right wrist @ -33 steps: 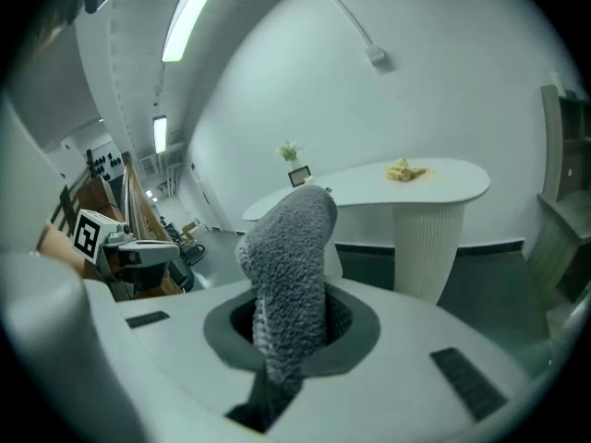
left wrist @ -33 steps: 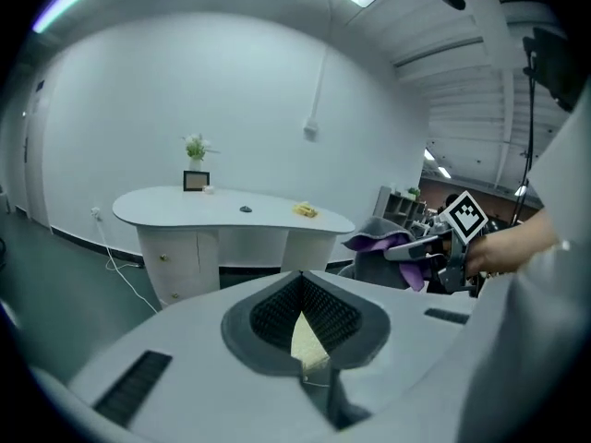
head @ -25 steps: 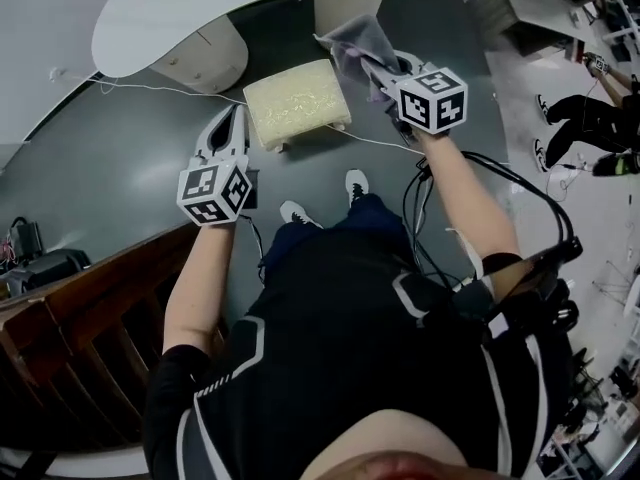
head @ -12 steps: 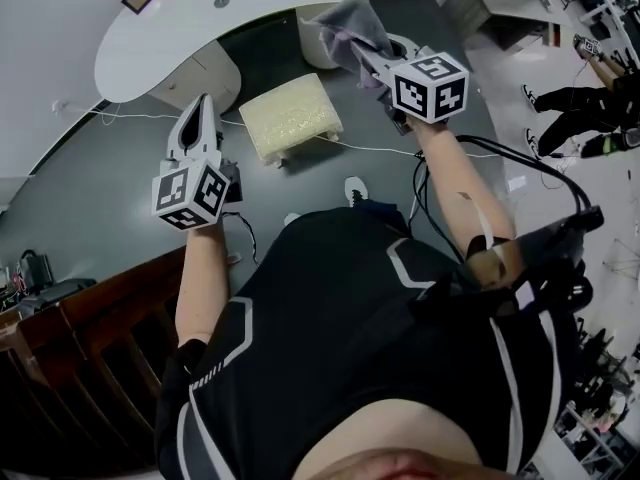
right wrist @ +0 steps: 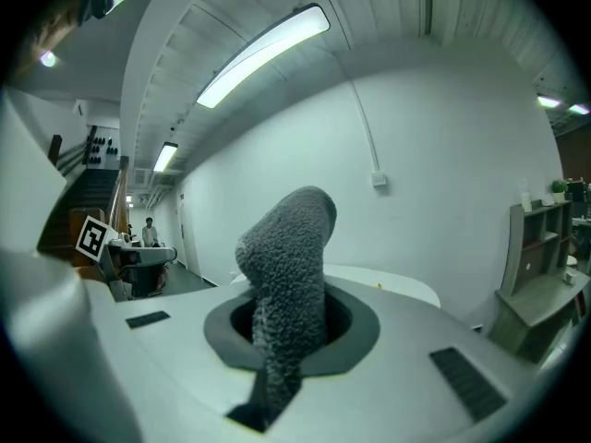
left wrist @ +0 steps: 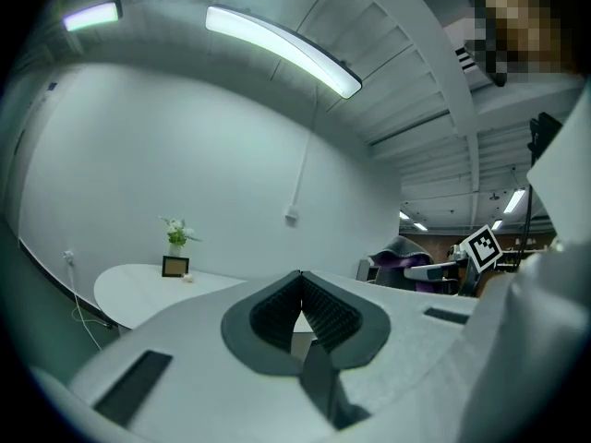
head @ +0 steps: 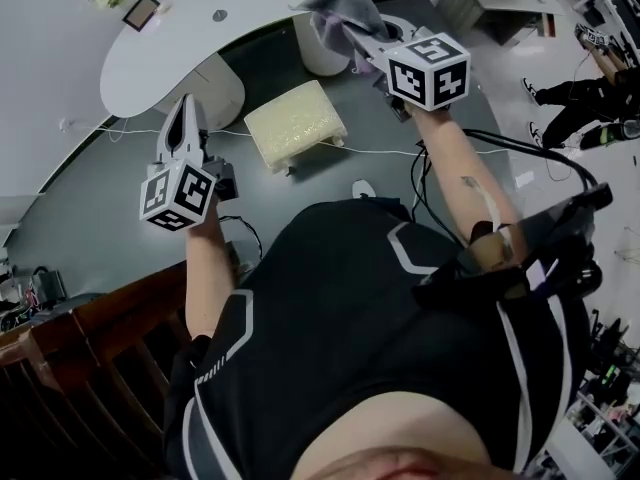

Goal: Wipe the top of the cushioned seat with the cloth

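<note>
- Since the cloth (head: 338,6) is pinched in the right gripper (head: 352,36), that's the arm that has to do the wiping. Its jaws are clamped on a fold and a fat grey roll of fabric sticks out past the tips.
- Left gripper (head: 184,108) is squeezed closed with nothing in it, pads meeting, just held up off to the side.
- Key relation: the cushioned seat (head: 295,123) sits on the dark floor (head: 120,198) in front of the person, between the two grippers in the head view. It's down and toward the person's left from the cloth.
- Both gripper views only catch walls and ceiling lights, no seat at all. So I'd guess the jaws point out level and the seat is well below them.
- Next move, I reckon, is down and across to the left, tipping the cloth onto the pale top.
- Long axis of the seat runs roughly side to side across the person, slightly skewed, so strokes along it look like the easy way.
- Which arm is nearer is hard to call. Head view puts the seat about midway, and height doesn't read.
- Room to move: bare floor on the near side and the left, plenty of it.
- Things to watch: a white cable (head: 385,152) trails off the seat's near right corner, the person's shoe (head: 363,188) is close by, and a curved white table (head: 170,38) with a round white base (head: 318,56) stands just beyond the far edge.
</note>
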